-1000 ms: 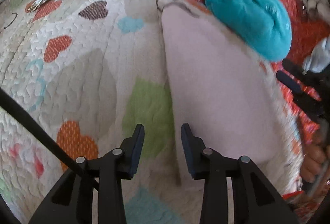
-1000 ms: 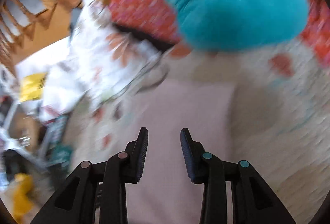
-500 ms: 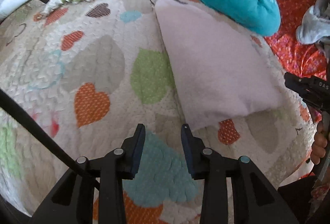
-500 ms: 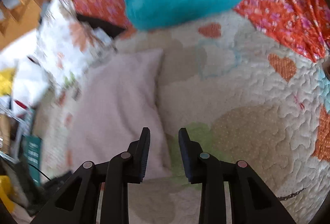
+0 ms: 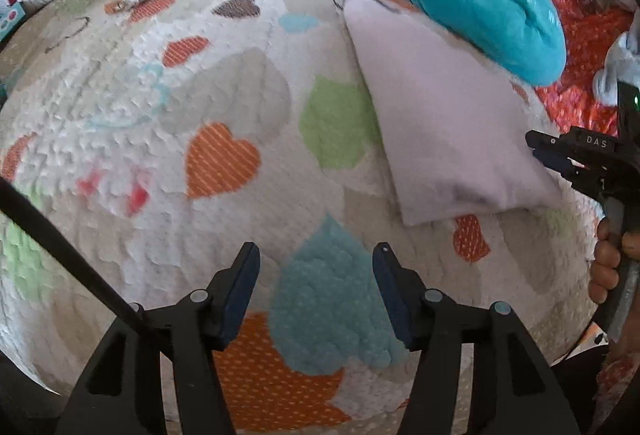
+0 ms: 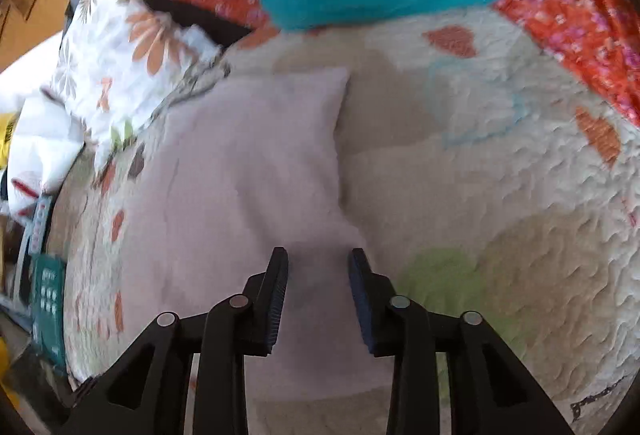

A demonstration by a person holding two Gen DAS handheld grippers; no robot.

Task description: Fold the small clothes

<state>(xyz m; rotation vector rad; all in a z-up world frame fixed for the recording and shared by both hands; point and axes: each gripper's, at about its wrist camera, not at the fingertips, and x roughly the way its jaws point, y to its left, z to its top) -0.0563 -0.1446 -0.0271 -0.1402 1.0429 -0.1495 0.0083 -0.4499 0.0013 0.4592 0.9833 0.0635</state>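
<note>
Pale pink cloth [image 5: 448,123], folded to a flat rectangle, lies on the heart-print quilt [image 5: 168,107], its far end just beside the teal bundle [image 5: 492,7]. Left gripper [image 5: 316,259] is off to the left of the cloth over bare quilt, jaws opening with nothing between them. Right gripper [image 6: 318,267] hangs over the cloth's near edge, jaws opening slightly and gripping nothing; whether its tips touch the fabric cannot be told. Step in hand, as judged: between folds on this garment. The next move likely calls for pinching the near edge and carrying it across, or setting the cloth aside if folded enough
</note>
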